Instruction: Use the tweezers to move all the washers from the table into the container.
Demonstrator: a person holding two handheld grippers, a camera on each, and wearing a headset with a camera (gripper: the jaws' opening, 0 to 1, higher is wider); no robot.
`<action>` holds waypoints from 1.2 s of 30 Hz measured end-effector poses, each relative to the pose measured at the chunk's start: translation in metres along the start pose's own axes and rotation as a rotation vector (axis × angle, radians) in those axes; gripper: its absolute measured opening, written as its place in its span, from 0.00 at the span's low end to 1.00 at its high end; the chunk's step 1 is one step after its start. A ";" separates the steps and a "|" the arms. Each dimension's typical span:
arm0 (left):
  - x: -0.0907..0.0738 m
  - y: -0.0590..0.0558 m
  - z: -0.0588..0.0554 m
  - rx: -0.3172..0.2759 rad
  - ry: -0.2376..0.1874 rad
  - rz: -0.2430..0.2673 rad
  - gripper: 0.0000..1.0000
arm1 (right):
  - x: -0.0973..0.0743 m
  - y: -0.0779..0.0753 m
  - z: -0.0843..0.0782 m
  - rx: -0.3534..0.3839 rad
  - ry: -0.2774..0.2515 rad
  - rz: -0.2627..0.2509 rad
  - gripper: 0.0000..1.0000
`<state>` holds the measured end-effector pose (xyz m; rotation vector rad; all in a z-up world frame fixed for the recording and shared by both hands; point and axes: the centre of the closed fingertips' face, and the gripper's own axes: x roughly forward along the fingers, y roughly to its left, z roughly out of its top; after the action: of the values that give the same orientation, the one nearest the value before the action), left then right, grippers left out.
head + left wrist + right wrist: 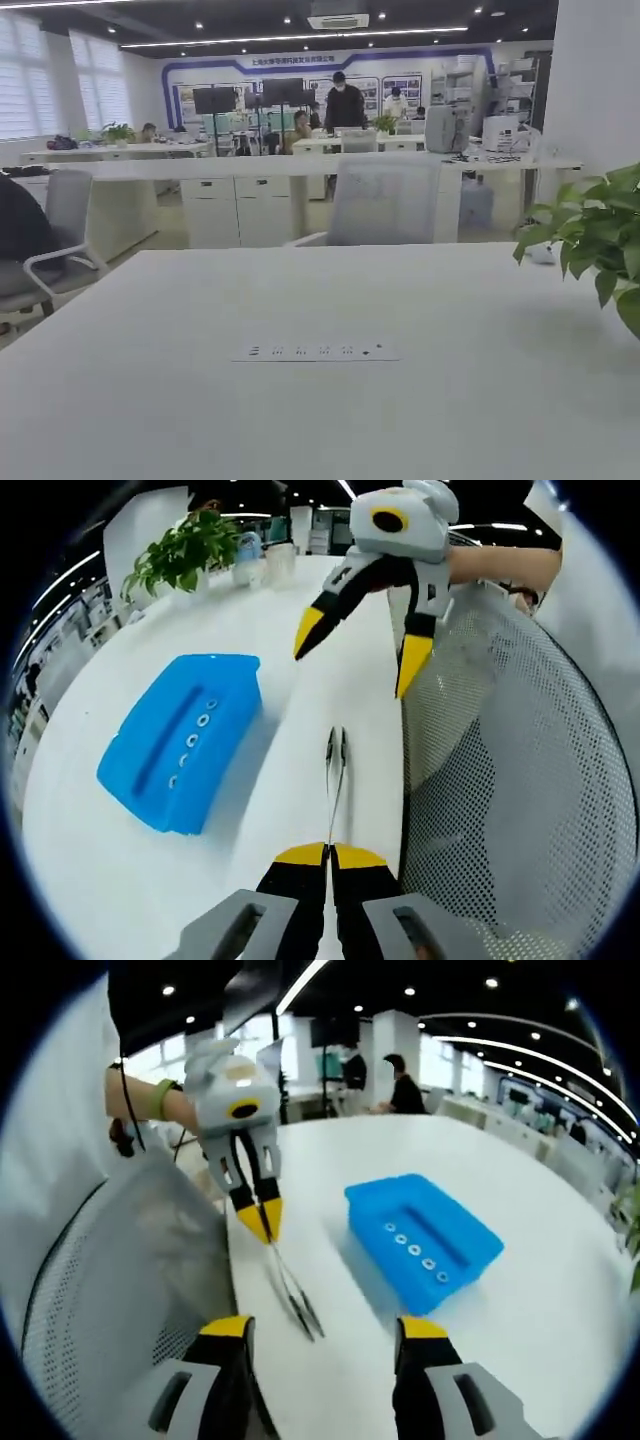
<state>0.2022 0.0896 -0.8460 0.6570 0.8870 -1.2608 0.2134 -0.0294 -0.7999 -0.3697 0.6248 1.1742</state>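
Blue container (180, 742), white table (290, 640), grey mesh chair (500, 780)

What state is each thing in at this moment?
Left tool: shut on the tweezers.
Right tool: open, holding nothing.
Tweezers: gripped at the rear end, prongs slightly apart, pointing away from the left tool.
Blue container: resting on the table.
Washers: five, lined up in a row in the container's groove.
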 end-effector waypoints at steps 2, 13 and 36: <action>0.003 0.002 -0.002 0.014 0.033 -0.004 0.00 | -0.016 -0.010 -0.003 0.014 -0.008 -0.054 0.59; 0.013 0.006 -0.013 0.081 0.193 -0.020 0.00 | -0.068 -0.034 -0.020 0.134 -0.107 -0.230 0.70; -0.068 0.012 -0.017 -0.451 -0.319 0.368 0.48 | -0.075 -0.050 0.009 0.128 -0.300 -0.419 0.94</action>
<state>0.2063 0.1417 -0.7972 0.2326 0.7099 -0.7686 0.2441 -0.0977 -0.7485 -0.1961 0.3355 0.7628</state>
